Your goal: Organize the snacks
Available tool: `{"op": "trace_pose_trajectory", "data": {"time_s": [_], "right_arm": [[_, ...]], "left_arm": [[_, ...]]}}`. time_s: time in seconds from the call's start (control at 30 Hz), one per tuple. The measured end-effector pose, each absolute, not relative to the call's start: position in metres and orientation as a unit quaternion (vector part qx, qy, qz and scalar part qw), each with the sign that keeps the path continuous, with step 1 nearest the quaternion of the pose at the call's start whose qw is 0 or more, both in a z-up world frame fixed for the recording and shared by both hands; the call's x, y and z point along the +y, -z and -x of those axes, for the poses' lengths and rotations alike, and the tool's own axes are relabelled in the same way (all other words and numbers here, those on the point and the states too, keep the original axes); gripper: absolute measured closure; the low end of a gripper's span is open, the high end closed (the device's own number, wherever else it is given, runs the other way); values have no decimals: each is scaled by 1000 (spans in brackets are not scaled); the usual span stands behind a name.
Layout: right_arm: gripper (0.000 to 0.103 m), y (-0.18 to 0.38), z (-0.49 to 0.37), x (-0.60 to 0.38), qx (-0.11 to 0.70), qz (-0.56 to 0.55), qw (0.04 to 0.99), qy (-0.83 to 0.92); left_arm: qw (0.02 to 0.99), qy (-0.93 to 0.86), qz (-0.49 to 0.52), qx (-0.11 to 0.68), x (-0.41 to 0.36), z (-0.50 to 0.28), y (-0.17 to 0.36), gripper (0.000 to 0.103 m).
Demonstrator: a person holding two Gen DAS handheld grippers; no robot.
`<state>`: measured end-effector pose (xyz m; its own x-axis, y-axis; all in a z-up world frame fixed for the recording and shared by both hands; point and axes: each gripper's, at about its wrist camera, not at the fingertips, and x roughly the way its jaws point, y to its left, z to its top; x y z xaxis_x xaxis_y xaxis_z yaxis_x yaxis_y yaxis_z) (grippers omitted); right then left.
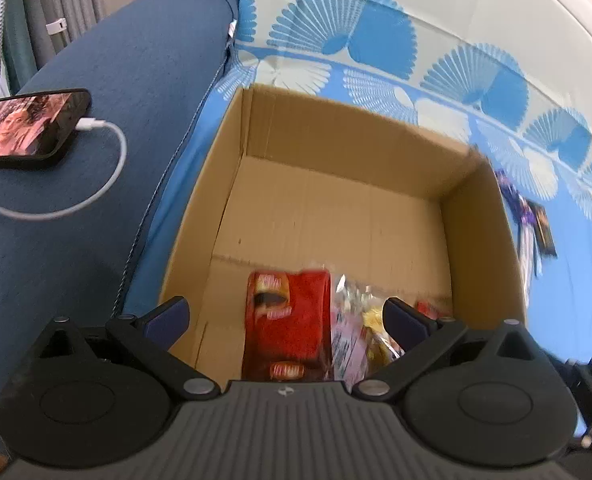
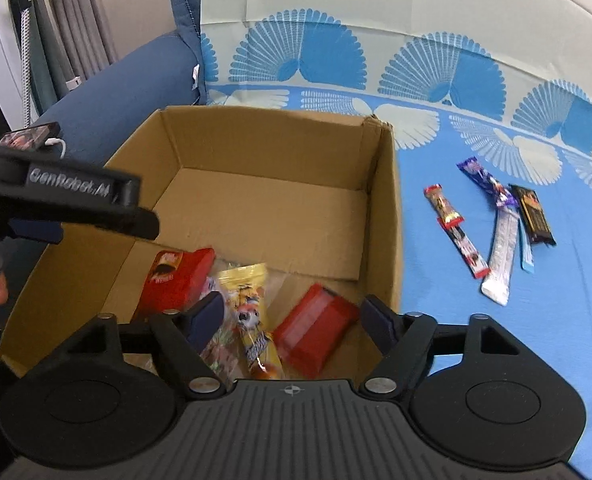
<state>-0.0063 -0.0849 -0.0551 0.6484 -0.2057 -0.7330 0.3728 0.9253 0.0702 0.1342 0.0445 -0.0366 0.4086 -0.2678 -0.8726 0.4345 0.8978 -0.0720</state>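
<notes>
Left tongs (image 1: 286,318), right tongs (image 2: 292,316) spread, empty, over cardboard box (image 2: 272,144); fan-print blue sheet (image 2: 496,320).

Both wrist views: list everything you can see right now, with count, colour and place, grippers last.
cardboard box: one, brown, open, on the bedsheet.
red packs: two, in the box's near end.
yellow candy bag: one, between the red packs.
stick snacks: about five, mixed colours, on the sheet right of the box.
bedsheet: one, blue with fan print.
blue cushion: one, left of the box.
phone: one, black, screen lit, on the cushion, white cable plugged in.
left gripper: open, empty, over the box.
right gripper: open, empty, over the box.
</notes>
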Motion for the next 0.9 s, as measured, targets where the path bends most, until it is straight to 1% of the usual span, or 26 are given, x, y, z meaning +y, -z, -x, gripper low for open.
{"op": "trace_pose_trajectory", "data": {"time_s": [0.2, 0.4, 0.53, 0.67, 0.9], "right_arm": [[12, 41, 43, -63, 386, -103, 905, 149], [6, 24, 85, -31, 369, -74, 917, 132], [5, 13, 108, -18, 353, -67, 923, 134], [1, 2, 127, -11, 331, -65, 931, 140], [0, -7, 152, -1, 310, -69, 938, 138]], "left_arm": [[844, 208, -103, 484, 69, -89, 17, 0], [854, 203, -116, 465, 93, -34, 3, 0], [859, 201, -122, 455, 105, -9, -4, 0], [868, 198, -117, 441, 114, 8, -14, 0], [874, 199, -116, 427, 122, 37, -21, 0]]}}
